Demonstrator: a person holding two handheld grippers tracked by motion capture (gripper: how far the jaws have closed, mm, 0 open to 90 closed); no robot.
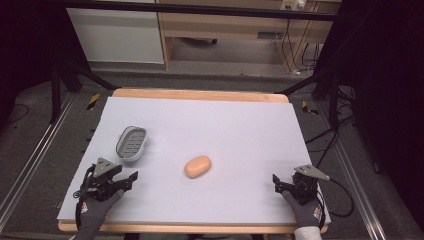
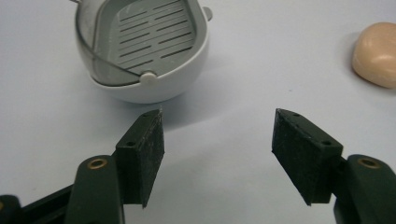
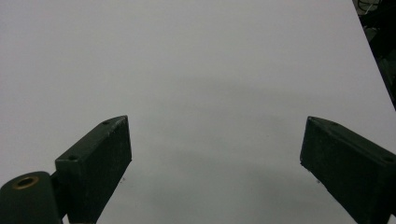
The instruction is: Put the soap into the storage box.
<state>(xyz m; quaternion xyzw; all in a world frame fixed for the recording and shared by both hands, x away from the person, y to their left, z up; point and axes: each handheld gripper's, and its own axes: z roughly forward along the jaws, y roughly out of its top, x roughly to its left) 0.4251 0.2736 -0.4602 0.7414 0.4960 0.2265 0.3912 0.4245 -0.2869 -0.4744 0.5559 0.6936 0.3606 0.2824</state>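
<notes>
Both tools are sitting low at the near edge of the bench (image 1: 240,120), w/ a pale lavender sheet covering the top and a wooden rim showing at the far and near edges. The left tool (image 1: 131,177) is resting at the near-left corner in a gloved hand (image 1: 97,210), its jaws standing wide apart w/ nothing between them. In the left gripper view the left tool (image 2: 217,135) is pointing at the soap dish (image 2: 144,46), which is sitting just beyond the jaw tips, not touching them.

The soap dish (image 1: 132,143) is a white oval bowl w/ a grey slotted insert, lying on the left part of the sheet, just beyond the left tool. The soap bar (image 1: 197,166), peach-coloured and rounded, is lying near the middle of the sheet, to the right of the dish and apart from it; it's also peeking in at the upper right of the left gripper view (image 2: 376,53).

The right tool (image 1: 276,182) is resting at the near-right corner, held by the other gloved hand (image 1: 306,212), well apart from the soap. In the right gripper view the right tool (image 3: 215,144) is showing jaws spread wide over bare sheet, gripping nothing.
</notes>
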